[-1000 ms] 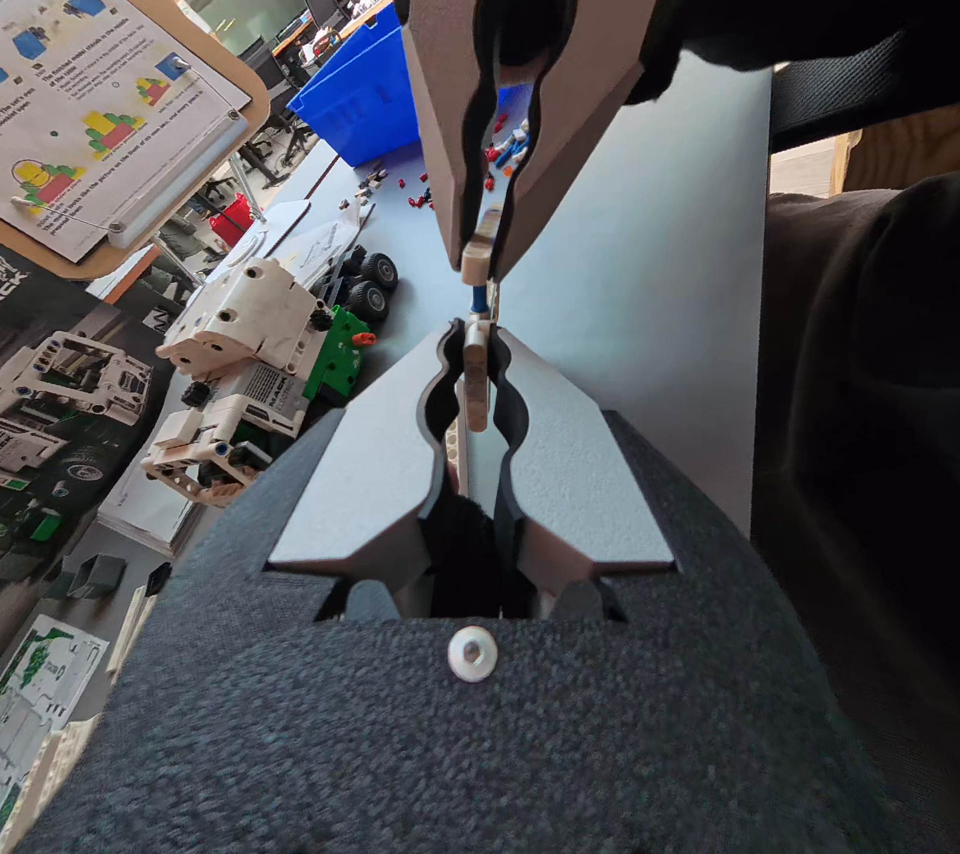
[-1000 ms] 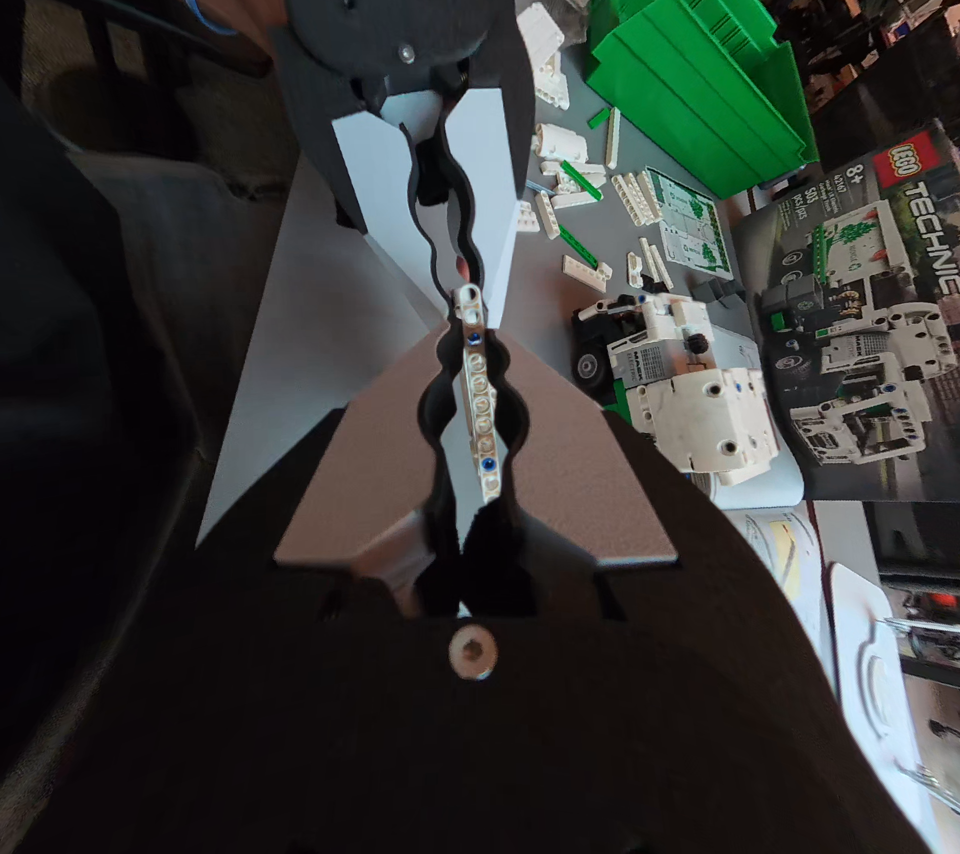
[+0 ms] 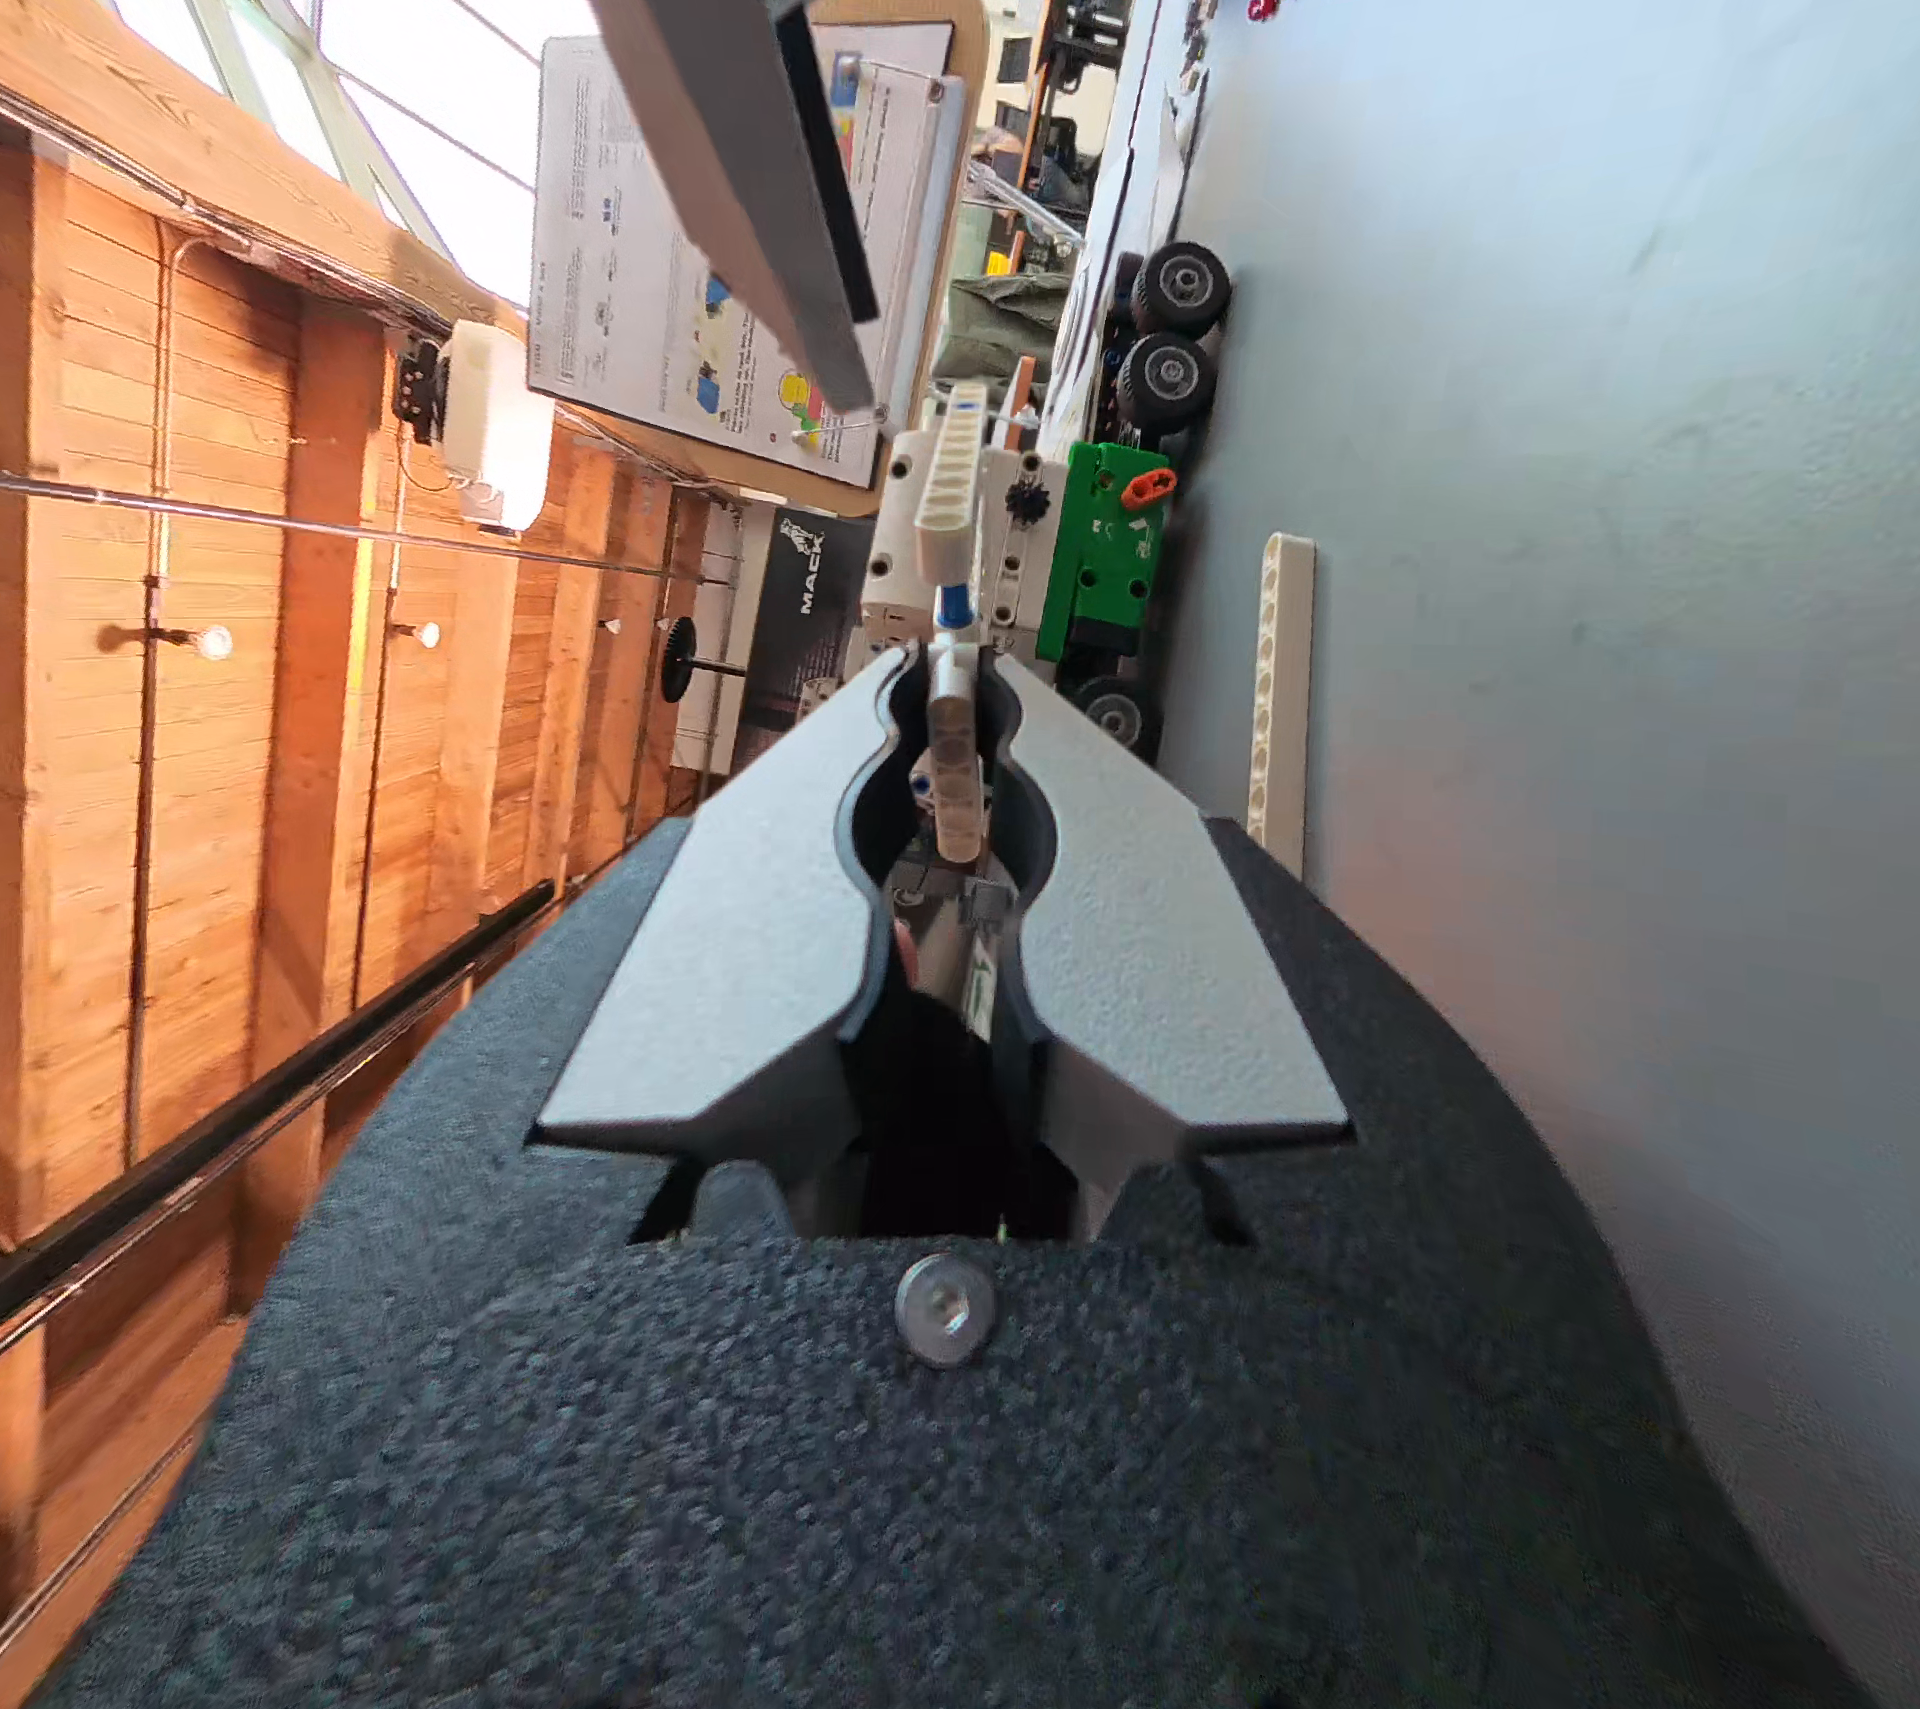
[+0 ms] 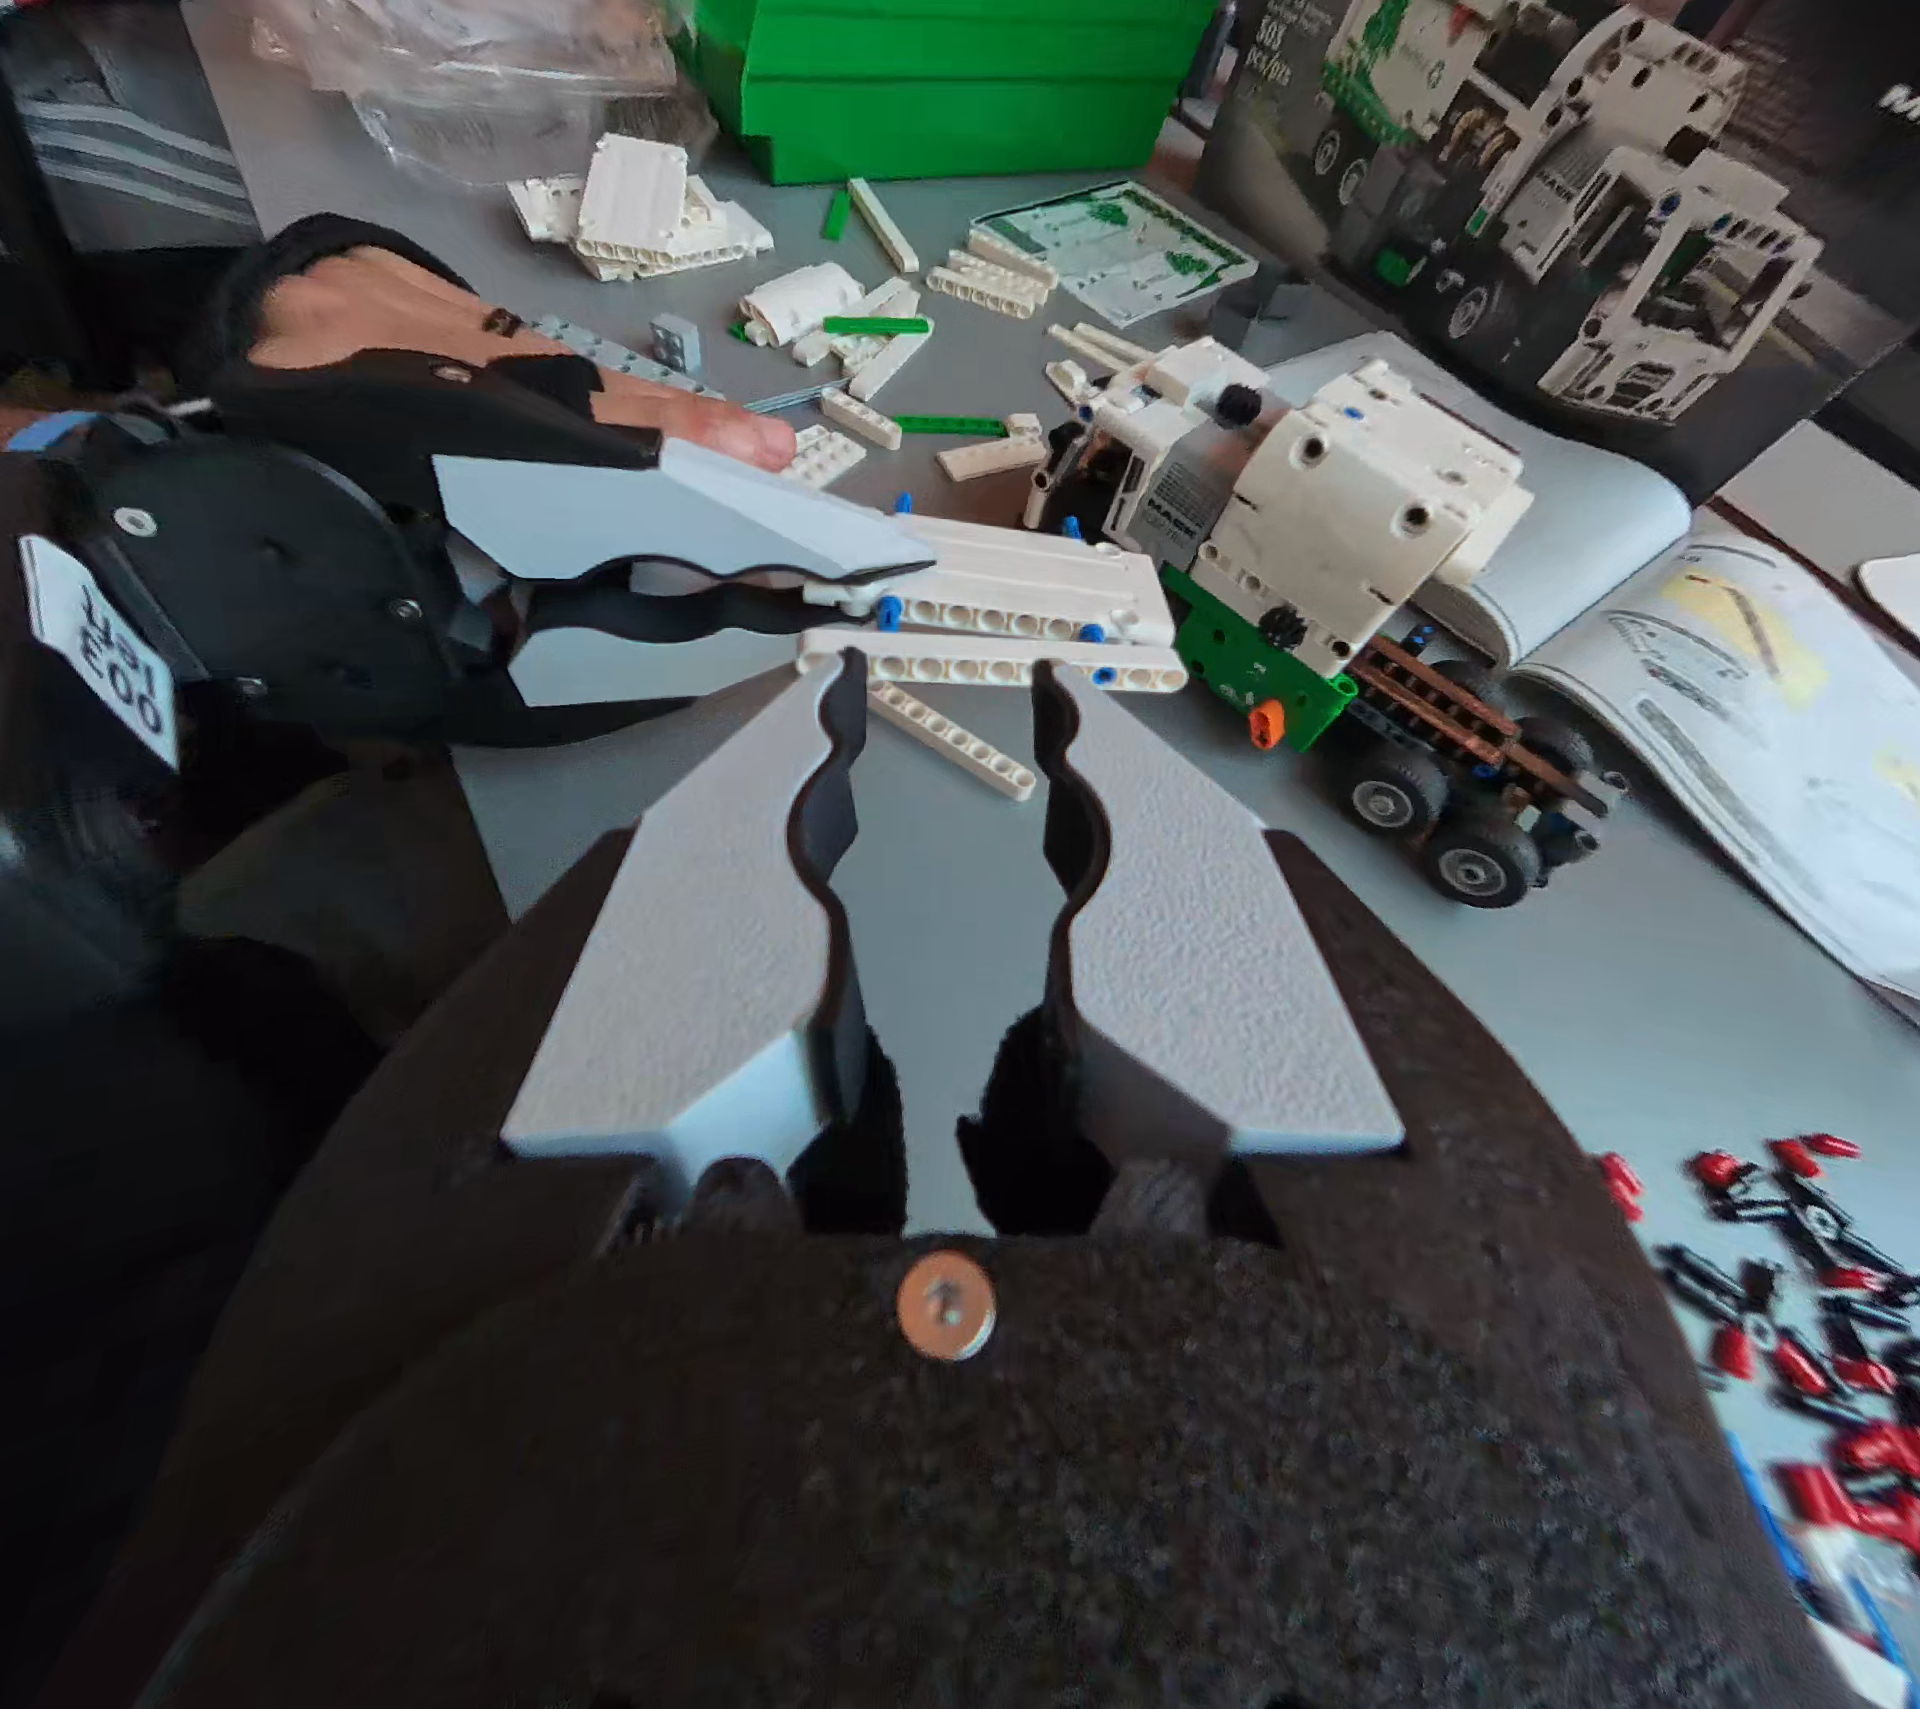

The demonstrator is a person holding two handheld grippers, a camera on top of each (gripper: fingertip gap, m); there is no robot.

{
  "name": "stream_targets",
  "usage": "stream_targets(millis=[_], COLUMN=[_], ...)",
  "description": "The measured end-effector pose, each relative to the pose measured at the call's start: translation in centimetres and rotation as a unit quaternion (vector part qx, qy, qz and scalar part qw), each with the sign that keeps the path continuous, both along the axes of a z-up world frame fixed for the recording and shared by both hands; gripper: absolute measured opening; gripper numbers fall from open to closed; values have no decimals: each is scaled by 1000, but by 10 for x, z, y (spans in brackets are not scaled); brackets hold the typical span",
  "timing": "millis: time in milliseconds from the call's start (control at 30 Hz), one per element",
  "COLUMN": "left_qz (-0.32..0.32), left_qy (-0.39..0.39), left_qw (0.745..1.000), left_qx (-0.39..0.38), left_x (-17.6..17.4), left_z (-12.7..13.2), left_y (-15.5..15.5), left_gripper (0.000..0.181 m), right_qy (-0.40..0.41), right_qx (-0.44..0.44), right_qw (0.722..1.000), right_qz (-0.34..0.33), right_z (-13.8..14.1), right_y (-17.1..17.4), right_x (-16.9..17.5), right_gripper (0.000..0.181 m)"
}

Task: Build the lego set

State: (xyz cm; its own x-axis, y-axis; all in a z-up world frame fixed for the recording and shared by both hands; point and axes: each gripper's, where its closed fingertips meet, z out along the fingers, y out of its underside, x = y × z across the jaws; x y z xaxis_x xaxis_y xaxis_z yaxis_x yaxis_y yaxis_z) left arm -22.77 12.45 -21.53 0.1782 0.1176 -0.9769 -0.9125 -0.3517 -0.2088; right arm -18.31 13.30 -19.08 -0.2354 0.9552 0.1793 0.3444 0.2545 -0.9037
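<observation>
We keep the left hand-held gripper clamped on one end of the white panel, held above the worktop beside the truck. The right hand-held gripper stands apart, its tips against the lower white beam. We judge the panel light, stiff and slippery; grip its long edges, clear of the blue pins.

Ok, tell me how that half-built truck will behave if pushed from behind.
The half-built truck stands on wheels, so it would probably roll. Its tall white cab may make it tippy. Pinned parts could pop loose.
</observation>
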Motion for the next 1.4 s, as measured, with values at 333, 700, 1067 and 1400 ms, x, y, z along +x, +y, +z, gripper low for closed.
stream_targets(millis=[333,700,1067,1400], left_qz=[-3,-77,-85,-77], left_qy=[-28,-172,-220,-215], left_qw=[1000,973,962,964], left_qx=[4,132,135,135], left_x=[-4,10,26,26], left_z=[1,53,55,54], left_y=[0,-10,-2,1], left_gripper=[6,5,6,6], right_qy=[34,73,123,135], right_qx=[-182,-598,-659,-647], right_qw=[981,780,716,730], right_qz=[58,171,193,173], right_z=[-8,36,44,42], right_y=[-14,-19,-32,-30], right_x=[-14,-23,-27,-27], right_gripper=[23,67,69,69])
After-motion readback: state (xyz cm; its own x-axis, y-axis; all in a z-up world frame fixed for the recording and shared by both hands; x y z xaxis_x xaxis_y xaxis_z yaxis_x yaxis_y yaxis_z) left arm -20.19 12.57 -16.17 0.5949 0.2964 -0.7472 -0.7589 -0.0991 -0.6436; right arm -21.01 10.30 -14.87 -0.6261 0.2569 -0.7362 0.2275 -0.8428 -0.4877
